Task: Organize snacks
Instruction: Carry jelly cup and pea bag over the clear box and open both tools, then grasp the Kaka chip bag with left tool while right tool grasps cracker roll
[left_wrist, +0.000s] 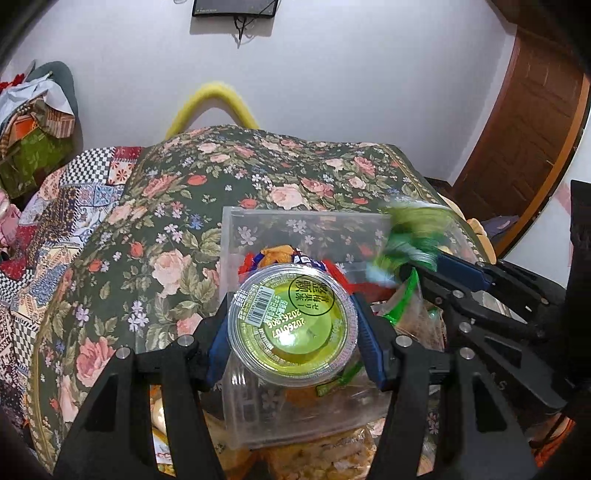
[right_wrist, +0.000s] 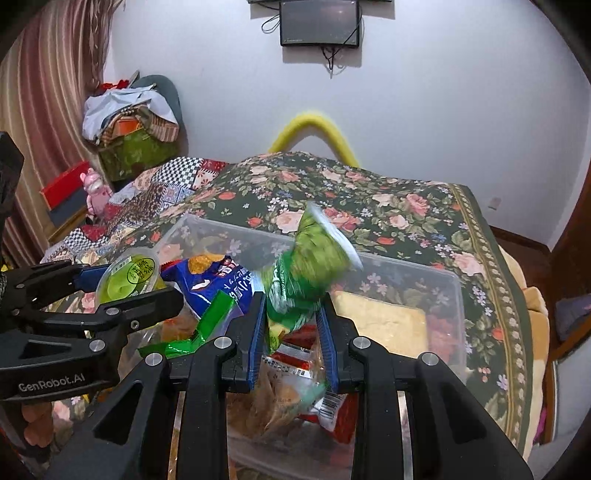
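Observation:
My left gripper (left_wrist: 291, 332) is shut on a round yellow-green jelly cup (left_wrist: 293, 325) and holds it above the clear plastic bin (left_wrist: 295, 221); the cup also shows in the right wrist view (right_wrist: 127, 278). My right gripper (right_wrist: 291, 325) is shut on a green snack bag (right_wrist: 314, 266), blurred, above the same bin (right_wrist: 454, 288). That bag shows at the right of the left wrist view (left_wrist: 410, 236). The bin holds a blue snack bag (right_wrist: 214, 280), a green strip packet (right_wrist: 207, 325), red-and-white packets (right_wrist: 295, 365) and a pale yellow flat pack (right_wrist: 384, 321).
The bin sits on a bed with a dark floral cover (left_wrist: 155, 229). A yellow curved bar (right_wrist: 317, 125) stands at the wall behind. A pile of cloth and boxes (right_wrist: 129, 129) sits far left. A wooden door (left_wrist: 524, 140) is at the right.

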